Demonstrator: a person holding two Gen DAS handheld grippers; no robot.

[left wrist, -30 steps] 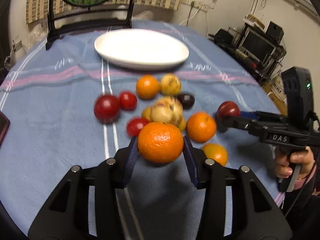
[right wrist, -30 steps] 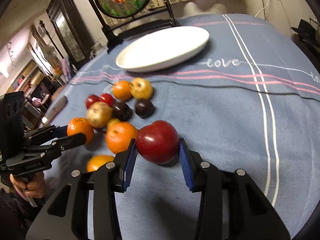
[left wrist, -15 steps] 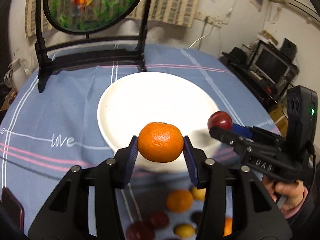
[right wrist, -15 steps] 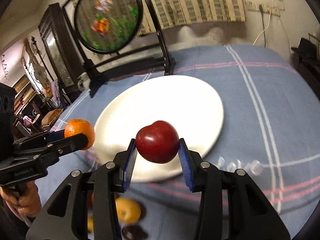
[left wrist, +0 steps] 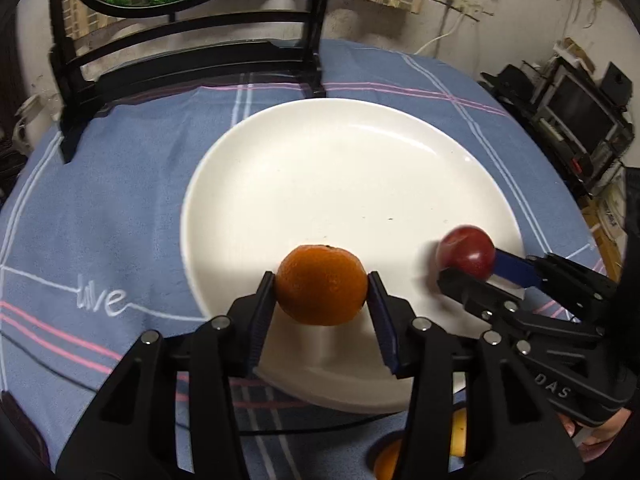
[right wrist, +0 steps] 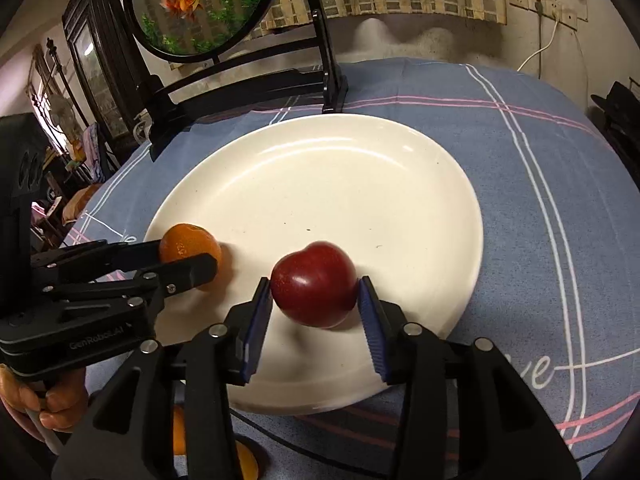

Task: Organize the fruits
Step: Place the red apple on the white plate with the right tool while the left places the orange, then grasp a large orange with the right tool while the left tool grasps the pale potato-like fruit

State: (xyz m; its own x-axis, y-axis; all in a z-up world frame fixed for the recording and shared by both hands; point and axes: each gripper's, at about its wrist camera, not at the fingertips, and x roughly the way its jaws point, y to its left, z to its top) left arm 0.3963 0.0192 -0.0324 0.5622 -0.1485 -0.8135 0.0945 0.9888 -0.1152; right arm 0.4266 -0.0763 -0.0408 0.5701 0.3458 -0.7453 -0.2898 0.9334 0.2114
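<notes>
A large white plate point(left wrist: 352, 168) lies on the blue tablecloth; it also shows in the right wrist view point(right wrist: 340, 184). My left gripper point(left wrist: 322, 300) is shut on an orange point(left wrist: 321, 290) low over the plate's near left part. My right gripper point(right wrist: 316, 308) holds a dark red apple point(right wrist: 314, 283) between its pads over the plate's near part, the right pad looking slightly off the fruit. Each gripper shows in the other's view: the apple point(left wrist: 466, 254) at the right, the orange point(right wrist: 189, 246) at the left.
A black stand point(right wrist: 240, 84) with a round goldfish picture point(right wrist: 200, 4) stands just behind the plate. Other fruit point(left wrist: 390, 462) peeks out under the grippers at the near edge. Shelves with electronics point(left wrist: 576, 120) are off the table's right side.
Both grippers have carried their fruit forward from the pile to the plate and come down low over it. The pile has dropped out of view beneath them.
</notes>
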